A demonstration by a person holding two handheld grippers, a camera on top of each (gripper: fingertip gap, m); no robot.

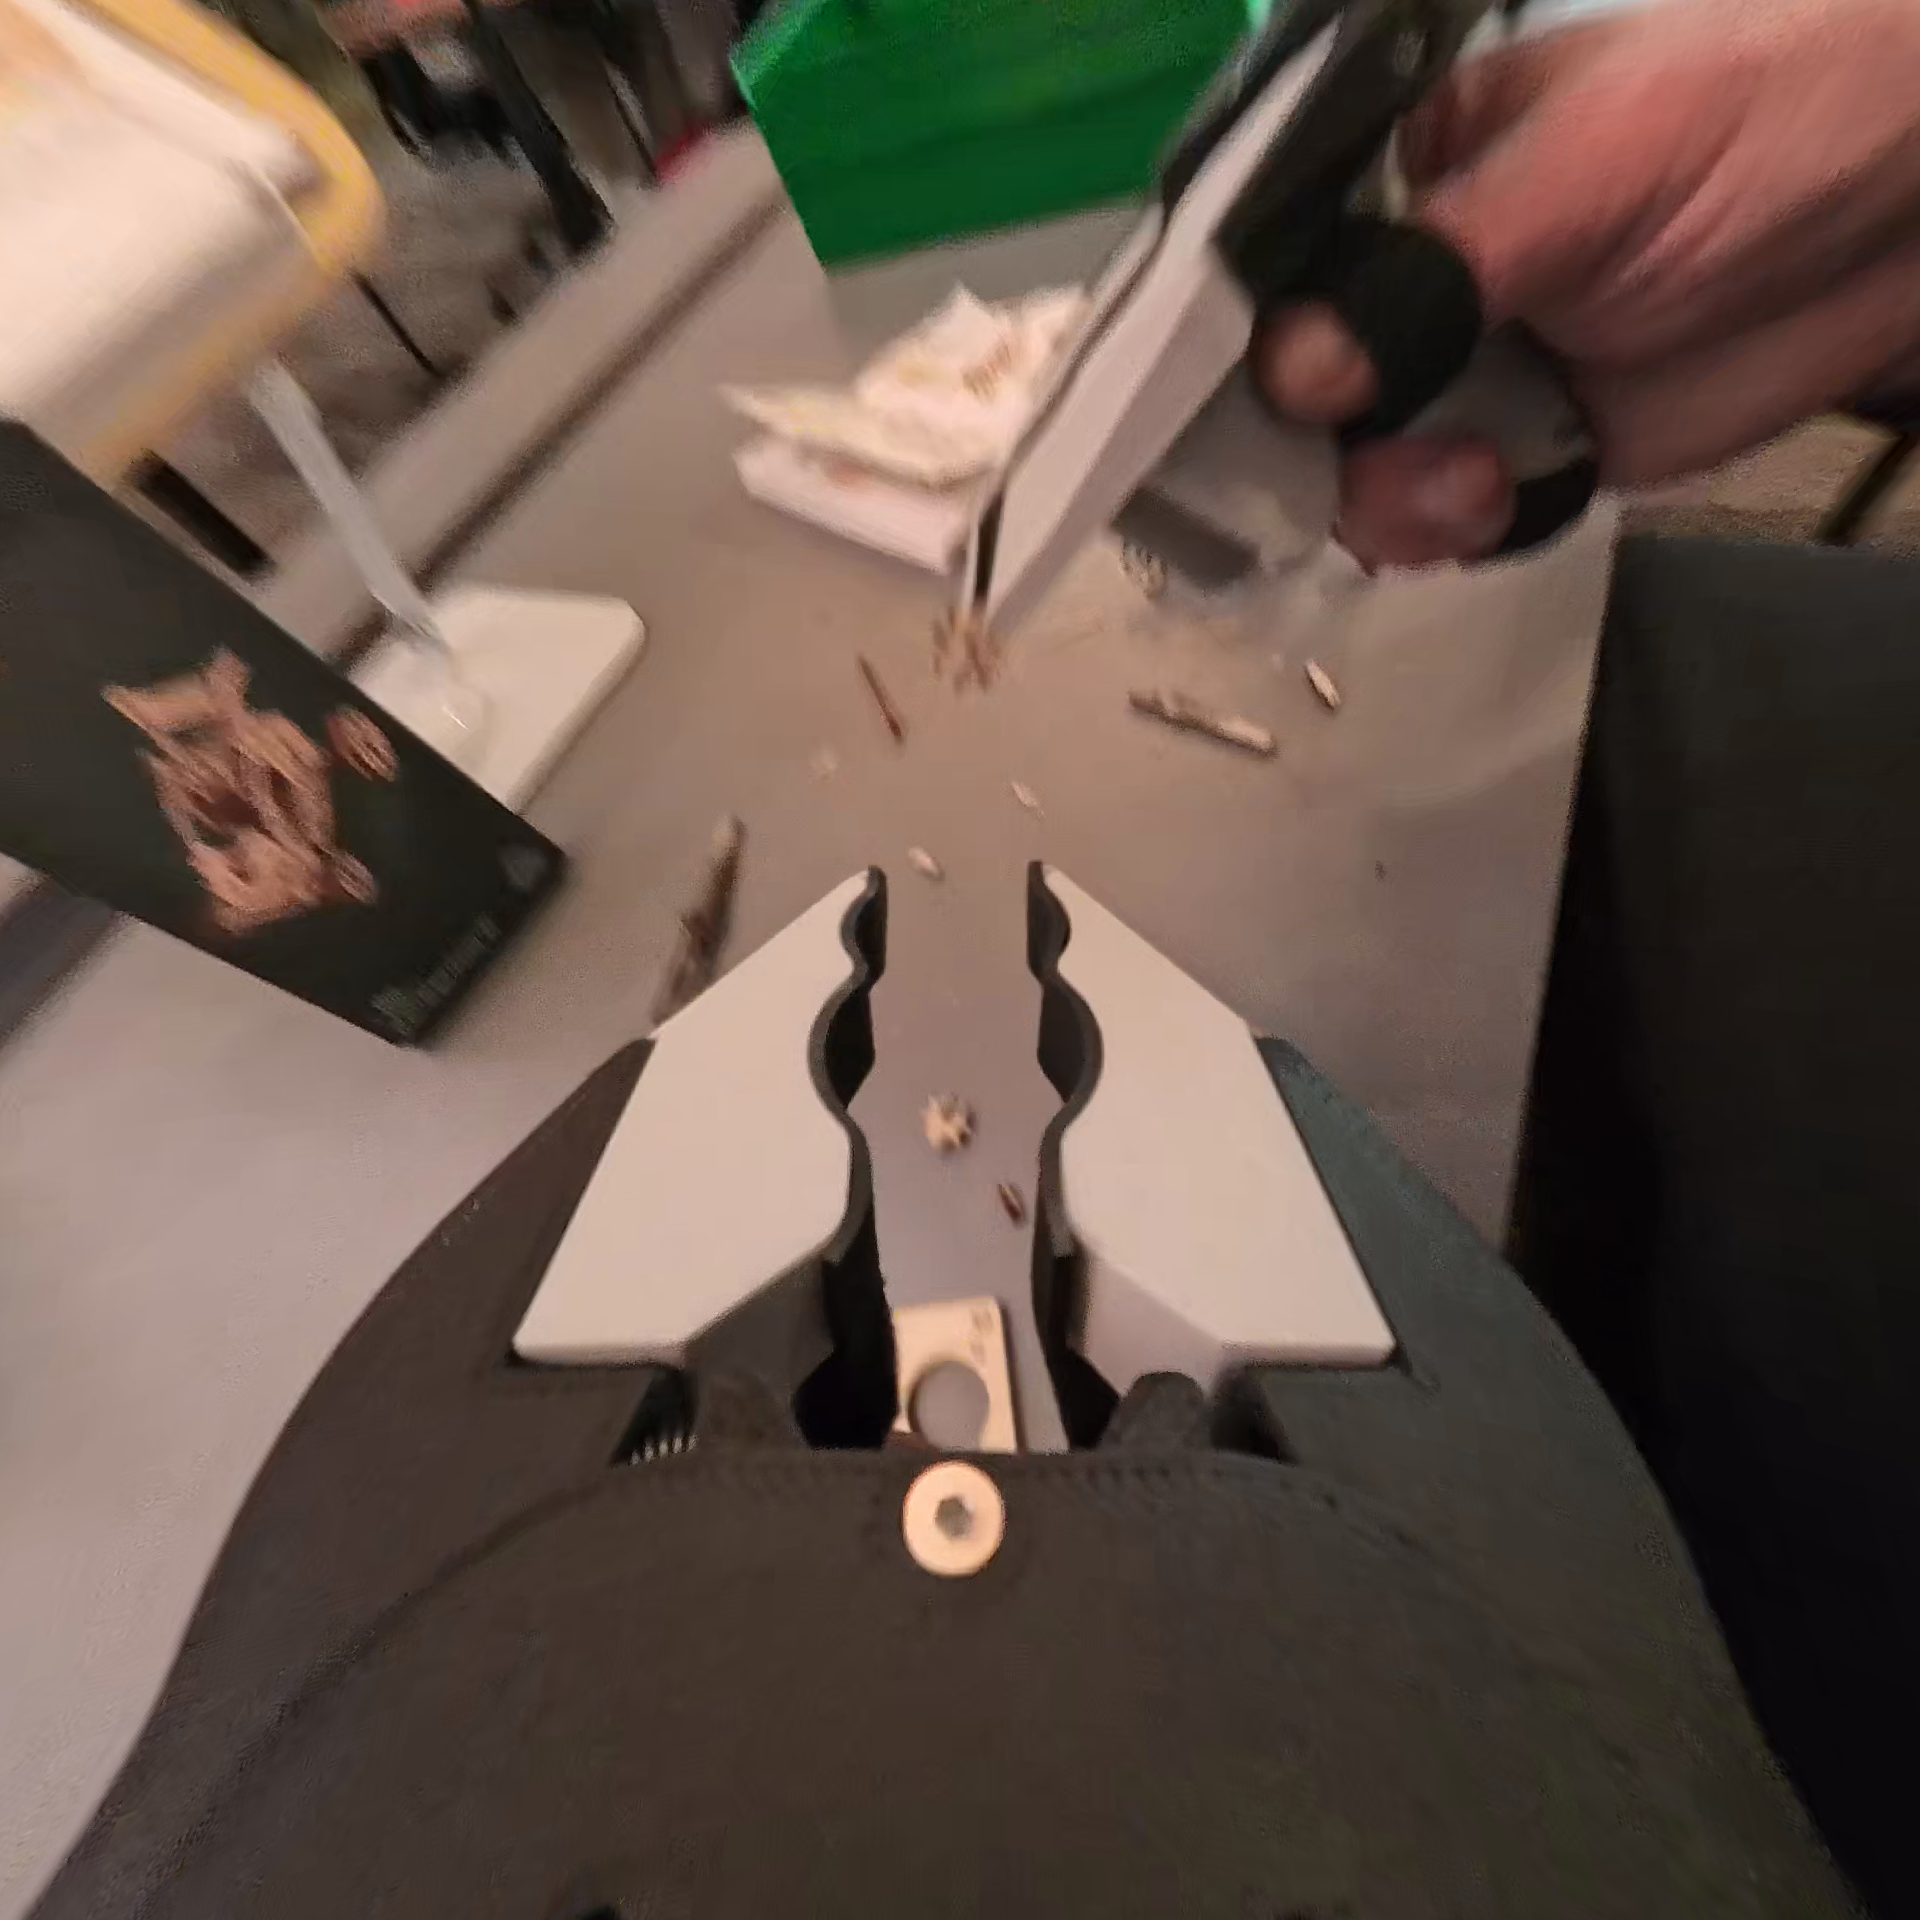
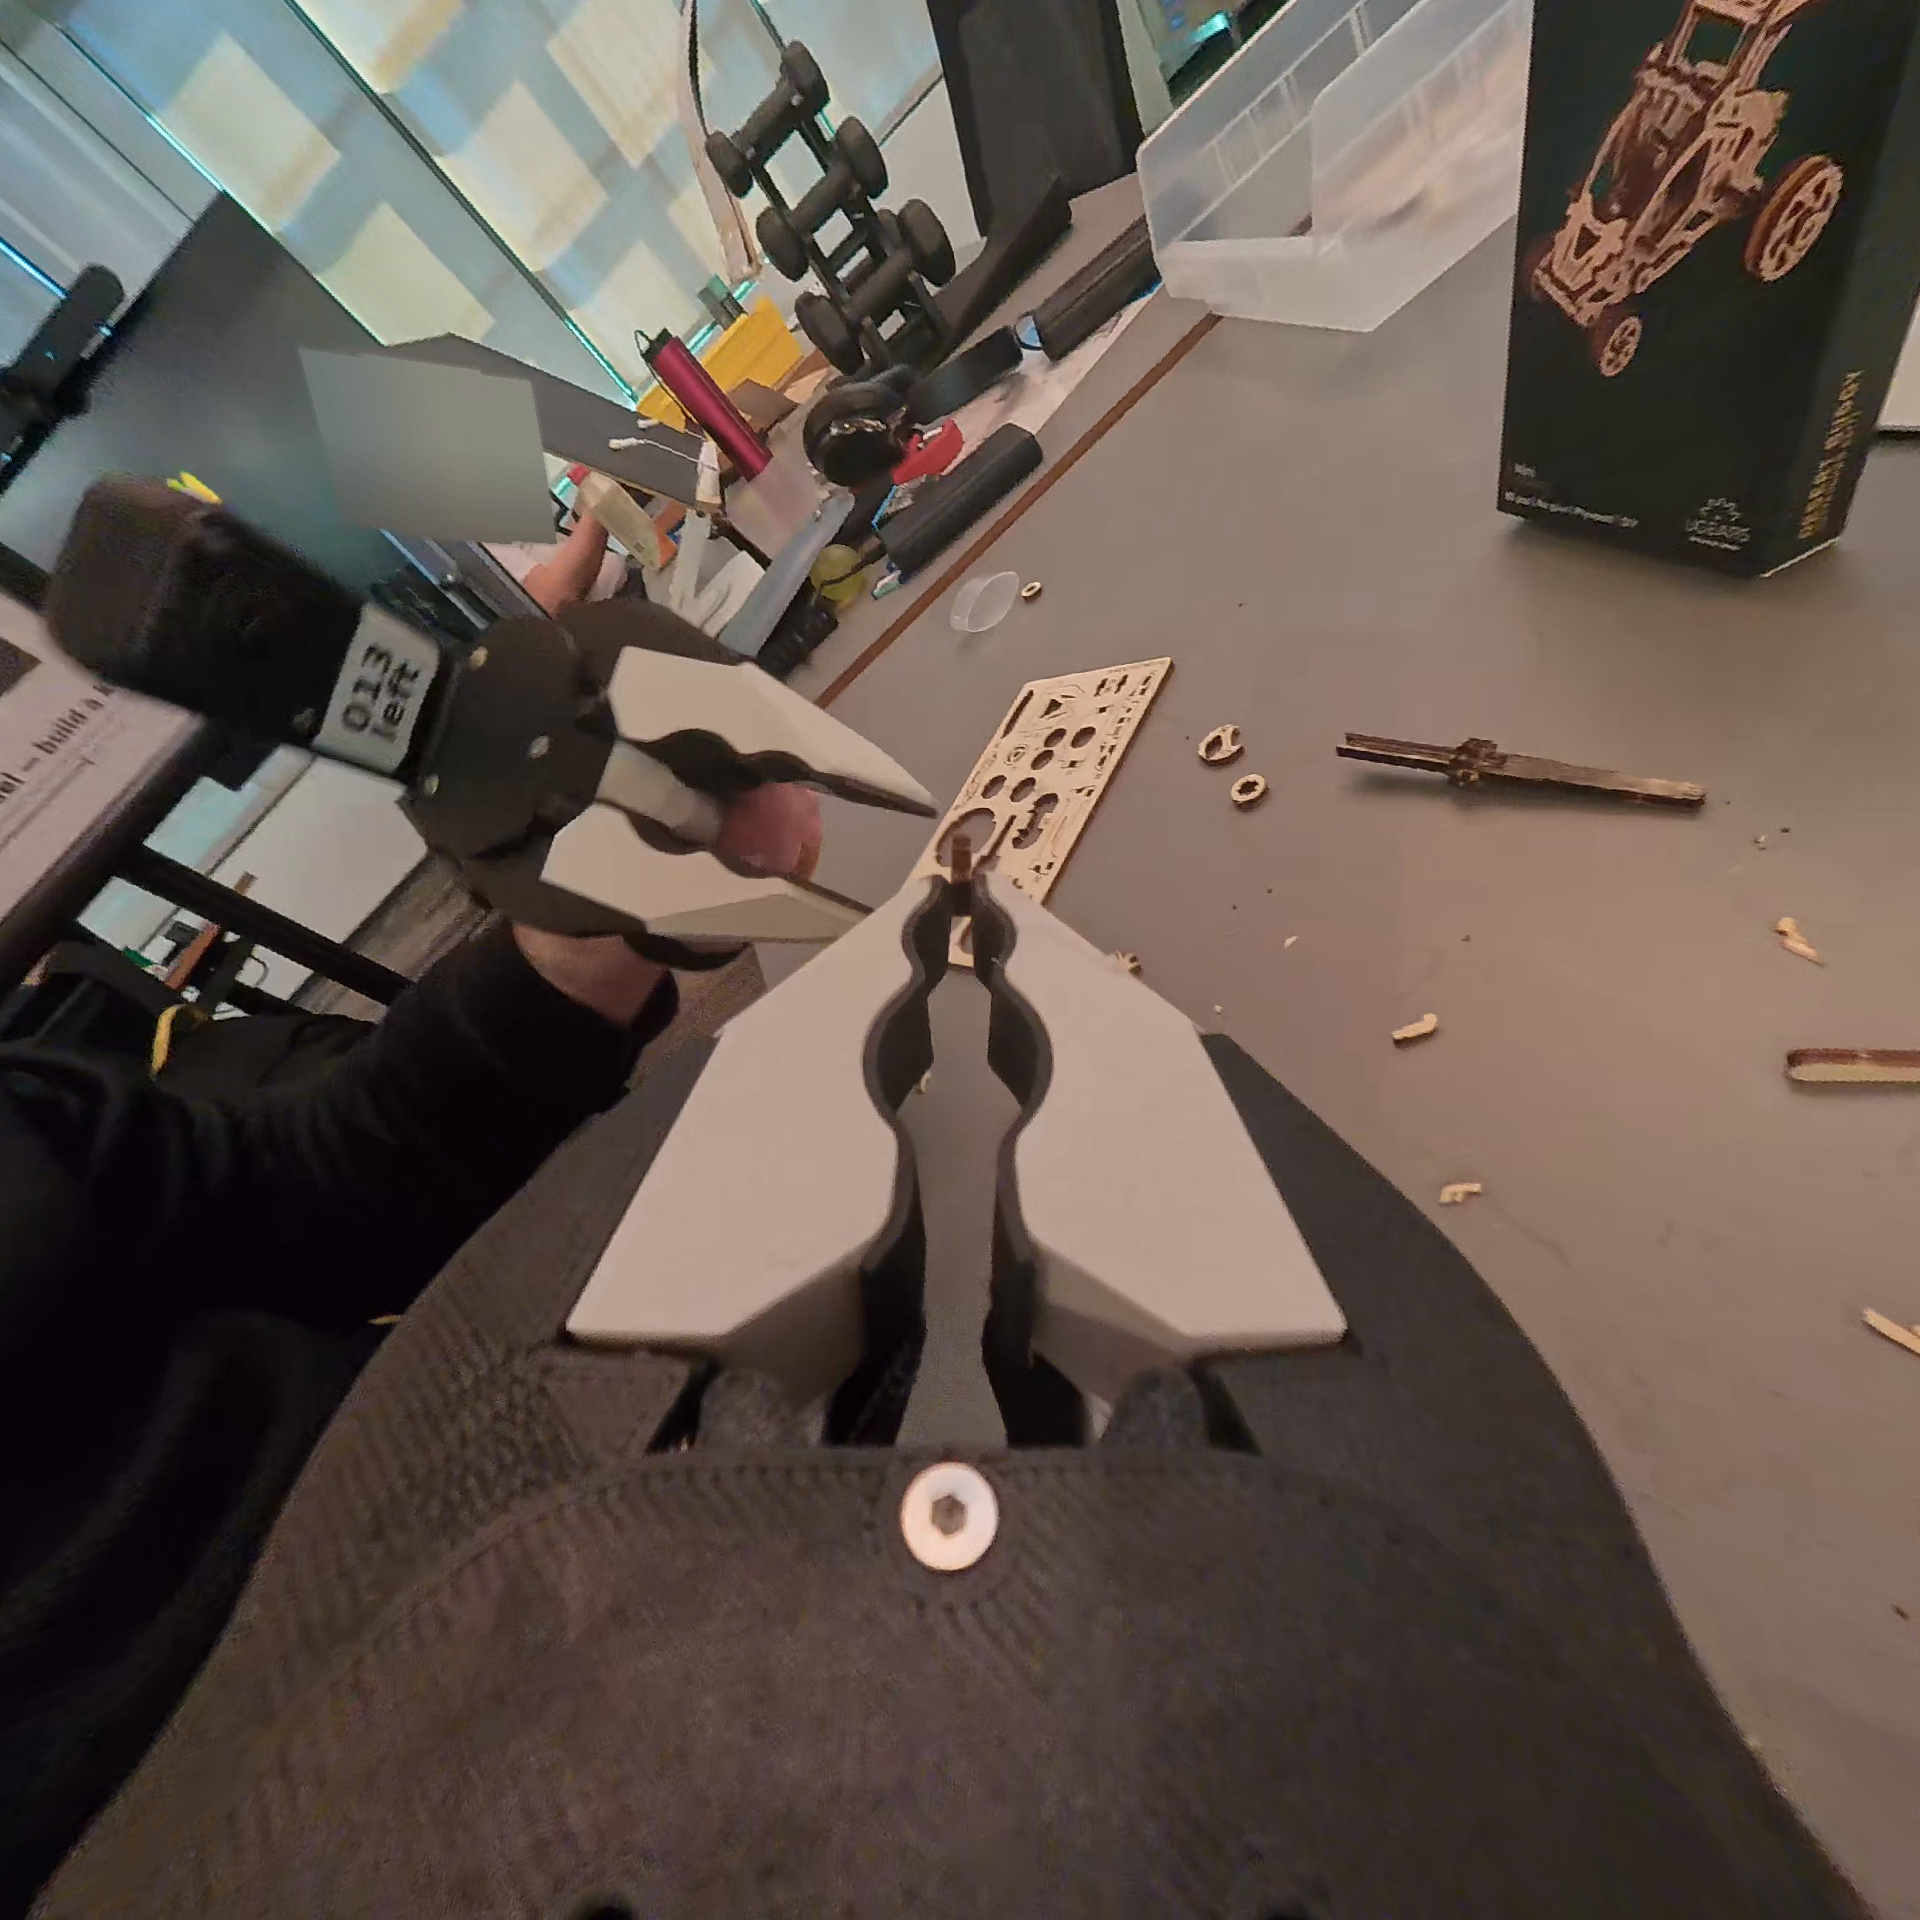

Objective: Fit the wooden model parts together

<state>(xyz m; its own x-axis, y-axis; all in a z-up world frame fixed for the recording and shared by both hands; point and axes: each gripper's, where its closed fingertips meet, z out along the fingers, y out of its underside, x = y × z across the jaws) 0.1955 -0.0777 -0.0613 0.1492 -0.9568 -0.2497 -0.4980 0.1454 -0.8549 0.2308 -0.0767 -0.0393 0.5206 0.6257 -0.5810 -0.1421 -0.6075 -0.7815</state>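
My right gripper [image 2: 961, 902] is shut on a small dark wooden peg [image 2: 960, 860] that sticks up past its tips, held over the grey table. My left gripper [image 2: 902, 858] is open and empty, its tips just left of the peg. In the left wrist view my left gripper [image 1: 956, 883] hovers open over the table, with a small wooden gear piece [image 1: 950, 1124] below its gap. The right gripper [image 1: 985, 608] comes down from the upper right, held by a hand. A punched plywood sheet [image 2: 1081, 748] lies beyond the peg. A long dark wooden axle assembly [image 2: 1517, 771] lies to the right.
The dark model box [image 2: 1704, 281] stands at the far right and also shows in the left wrist view [image 1: 239, 748]. A clear plastic bin [image 2: 1320, 166] sits behind it. Two small wooden rings [image 2: 1218, 744] and wood scraps [image 2: 1415, 1029] dot the table [image 2: 1455, 1143]. A green box [image 1: 966, 125] and papers [image 1: 914, 436] lie farther off. The gap from one gripper's tips to the other's is roughly 5 cm. My left gripper's tips are some 10 cm from the small wooden gear piece [image 1: 950, 1124].
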